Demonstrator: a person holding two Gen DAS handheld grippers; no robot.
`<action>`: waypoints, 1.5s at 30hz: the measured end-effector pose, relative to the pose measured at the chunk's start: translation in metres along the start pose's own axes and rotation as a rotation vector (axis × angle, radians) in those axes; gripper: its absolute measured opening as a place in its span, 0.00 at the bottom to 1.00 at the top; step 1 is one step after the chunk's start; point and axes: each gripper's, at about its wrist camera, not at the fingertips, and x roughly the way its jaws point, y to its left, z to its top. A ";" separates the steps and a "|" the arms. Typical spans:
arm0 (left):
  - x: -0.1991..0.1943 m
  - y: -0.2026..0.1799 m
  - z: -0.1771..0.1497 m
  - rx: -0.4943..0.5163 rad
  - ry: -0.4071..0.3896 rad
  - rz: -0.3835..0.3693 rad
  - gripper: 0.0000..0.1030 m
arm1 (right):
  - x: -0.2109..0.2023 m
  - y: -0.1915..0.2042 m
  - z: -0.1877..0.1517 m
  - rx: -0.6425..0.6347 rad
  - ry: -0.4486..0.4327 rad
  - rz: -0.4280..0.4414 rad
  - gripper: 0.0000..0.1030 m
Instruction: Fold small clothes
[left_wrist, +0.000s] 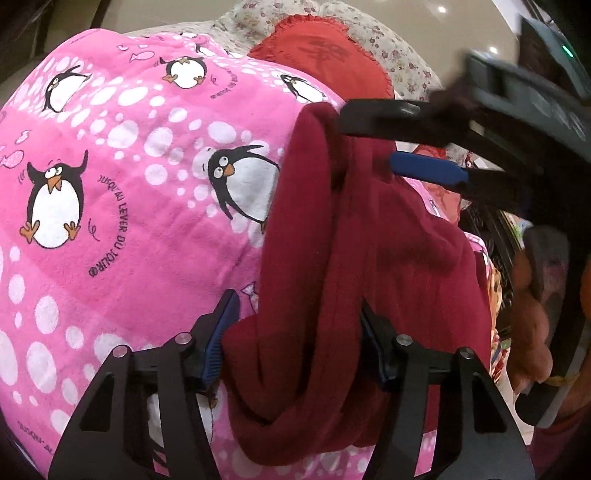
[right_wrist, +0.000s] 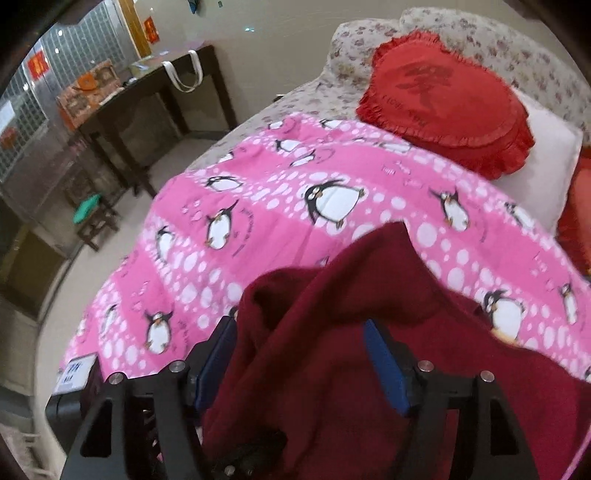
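Bunched maroon garment (left_wrist: 325, 266), pink penguin blanket (left_wrist: 129, 192)

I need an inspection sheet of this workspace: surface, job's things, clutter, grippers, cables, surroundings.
Surface: pink penguin blanket spread over a floral bed.
Job's things: dark red garment, bunched, lying on the blanket.
Clutter: red heart pillow and a white pillow at the bed's head.
Grippers: left gripper has garment folds between its pads; right gripper likewise; whether either presses, cannot tell.
Cables: nothing seen.
Surroundings: dark side table with boxes and a white bag; small stool on the floor.
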 end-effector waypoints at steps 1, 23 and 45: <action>0.000 -0.002 -0.001 0.007 -0.004 0.007 0.57 | 0.006 0.001 0.002 0.012 0.021 0.002 0.68; -0.041 -0.109 -0.027 0.260 -0.050 -0.024 0.26 | -0.046 -0.042 -0.042 0.061 -0.057 0.116 0.19; -0.025 -0.238 -0.054 0.440 0.106 -0.090 0.48 | -0.138 -0.244 -0.195 0.351 -0.126 0.004 0.18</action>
